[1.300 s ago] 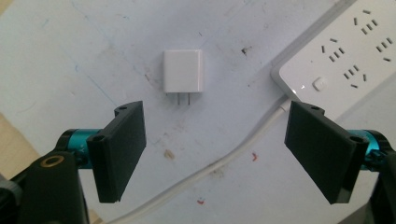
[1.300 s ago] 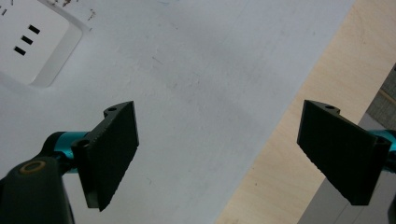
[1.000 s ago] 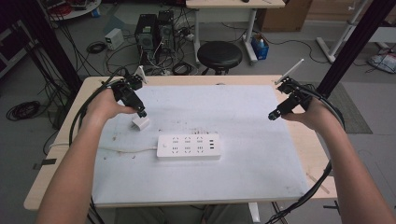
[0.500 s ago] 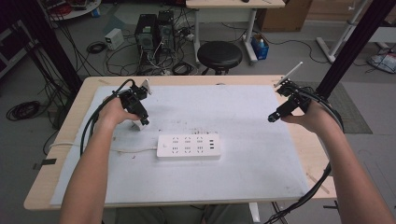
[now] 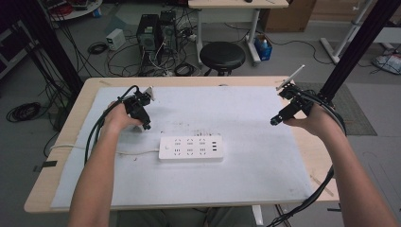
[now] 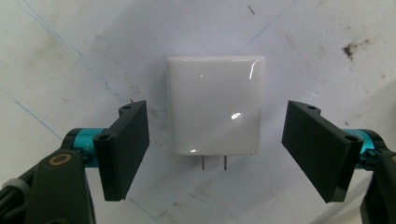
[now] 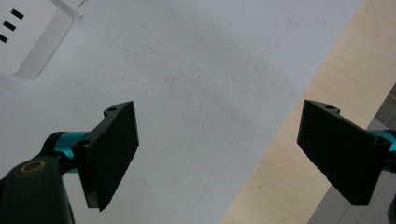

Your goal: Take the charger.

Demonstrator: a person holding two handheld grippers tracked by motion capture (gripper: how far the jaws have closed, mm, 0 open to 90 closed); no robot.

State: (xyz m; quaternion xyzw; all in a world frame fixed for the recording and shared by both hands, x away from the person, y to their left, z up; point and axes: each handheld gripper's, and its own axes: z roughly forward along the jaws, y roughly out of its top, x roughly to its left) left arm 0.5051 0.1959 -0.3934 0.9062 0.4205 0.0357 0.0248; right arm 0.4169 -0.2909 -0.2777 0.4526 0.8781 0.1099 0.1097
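Beyond the wooden bench [image 5: 61,184] with its white mat [image 5: 265,189], a round black stool [image 5: 222,55], a computer tower [image 5: 147,31] and tangled cables [image 5: 23,111] occupy the grey floor [image 5: 307,56].

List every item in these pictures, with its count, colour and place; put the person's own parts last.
Square glossy plug adapter: one, white, flat on the mat with two metal prongs, between the left gripper's fingers with gaps on both sides.
Rectangular power strip: one, white, mid-mat, its cord running off to the left.
Cloth mat: one, white, stained, covering the table.
Wooden table: one, light.
Round stool: one, black, beyond the table.
Computer towers: two, black, on the floor among cables.
Left gripper: one, black, its jaws have just been closing, not pressing.
Right gripper: one, black, open over the mat's edge.
Forearms: two, entering from below.
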